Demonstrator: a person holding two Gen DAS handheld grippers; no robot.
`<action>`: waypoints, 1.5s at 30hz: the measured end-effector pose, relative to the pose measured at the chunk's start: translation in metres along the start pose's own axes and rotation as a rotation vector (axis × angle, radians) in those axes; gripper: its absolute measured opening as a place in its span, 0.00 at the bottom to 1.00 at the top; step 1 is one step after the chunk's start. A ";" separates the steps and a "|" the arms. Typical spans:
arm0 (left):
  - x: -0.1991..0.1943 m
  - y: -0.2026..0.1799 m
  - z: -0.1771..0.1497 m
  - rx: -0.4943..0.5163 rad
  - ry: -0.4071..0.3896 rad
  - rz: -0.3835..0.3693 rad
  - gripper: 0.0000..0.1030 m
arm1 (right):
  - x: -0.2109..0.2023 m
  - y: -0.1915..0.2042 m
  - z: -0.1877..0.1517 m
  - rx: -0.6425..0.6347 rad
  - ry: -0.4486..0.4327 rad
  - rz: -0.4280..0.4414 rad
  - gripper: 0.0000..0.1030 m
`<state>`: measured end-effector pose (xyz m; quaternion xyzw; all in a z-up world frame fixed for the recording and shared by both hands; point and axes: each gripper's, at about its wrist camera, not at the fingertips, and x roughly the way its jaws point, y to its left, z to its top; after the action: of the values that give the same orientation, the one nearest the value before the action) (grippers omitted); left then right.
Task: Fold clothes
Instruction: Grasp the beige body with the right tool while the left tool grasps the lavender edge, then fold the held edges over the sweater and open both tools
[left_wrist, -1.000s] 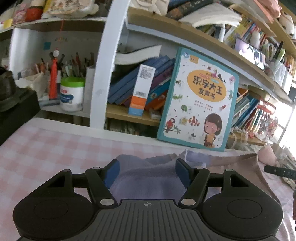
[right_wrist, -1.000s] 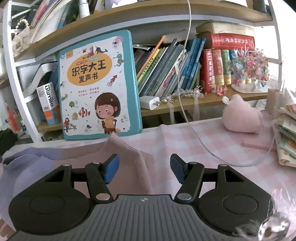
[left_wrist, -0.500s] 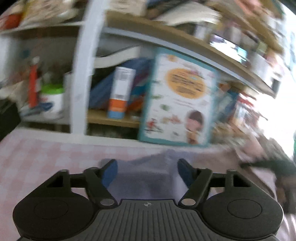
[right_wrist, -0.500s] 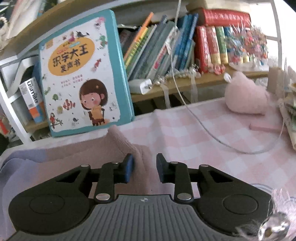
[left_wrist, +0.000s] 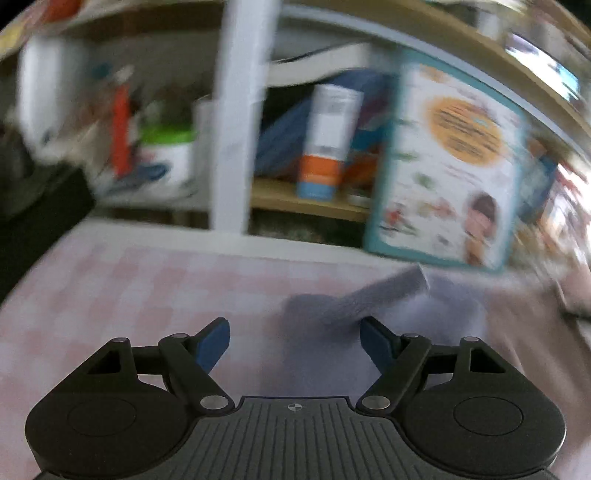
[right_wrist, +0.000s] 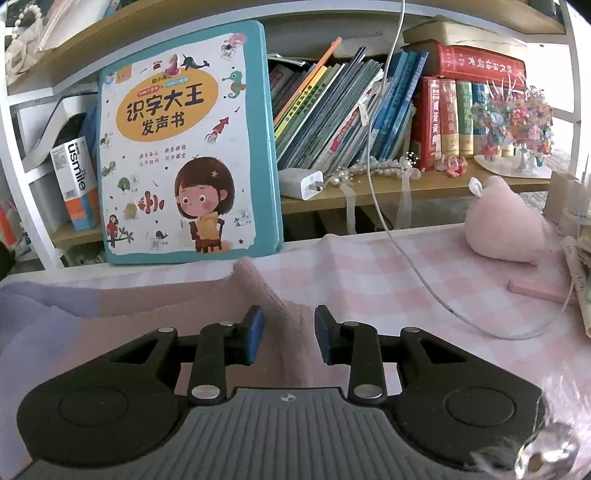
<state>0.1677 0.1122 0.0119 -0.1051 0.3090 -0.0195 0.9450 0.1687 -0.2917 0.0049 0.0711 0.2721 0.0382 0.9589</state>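
Observation:
A knit garment lies on the pink checked tablecloth, lavender (left_wrist: 332, 314) on one side and dusty pink (right_wrist: 155, 306) on the other. My left gripper (left_wrist: 294, 341) is open and hovers low over the lavender part's left edge, with a ribbed strip (left_wrist: 388, 288) just ahead; this view is blurred by motion. My right gripper (right_wrist: 289, 332) has its jaws drawn close on a raised ribbed pink fold (right_wrist: 280, 306) at the garment's right edge, and the fabric fills the gap between them.
A bookshelf runs along the table's back edge, with a large teal picture book (right_wrist: 184, 147) leaning against it. A pink plush (right_wrist: 506, 229), a white cable (right_wrist: 417, 266) and a pink eraser-like bar (right_wrist: 535, 290) lie at the right. A stack of papers (right_wrist: 581, 273) sits at the far right.
My right gripper's jaws went from wide open to close together around the pink fold. The left gripper swung left toward the lavender edge and stayed open.

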 end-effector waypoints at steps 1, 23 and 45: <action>0.005 0.005 0.002 -0.032 0.012 0.009 0.77 | 0.000 0.000 0.000 -0.001 0.000 0.000 0.28; 0.012 -0.010 -0.007 0.035 0.052 -0.112 0.06 | 0.014 -0.019 0.015 0.133 0.040 0.083 0.05; 0.001 -0.016 -0.007 0.035 -0.016 -0.129 0.05 | 0.005 -0.035 -0.011 0.184 0.104 0.079 0.20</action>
<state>0.1647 0.0952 0.0089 -0.1086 0.2935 -0.0847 0.9460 0.1685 -0.3246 -0.0130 0.1676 0.3211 0.0546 0.9305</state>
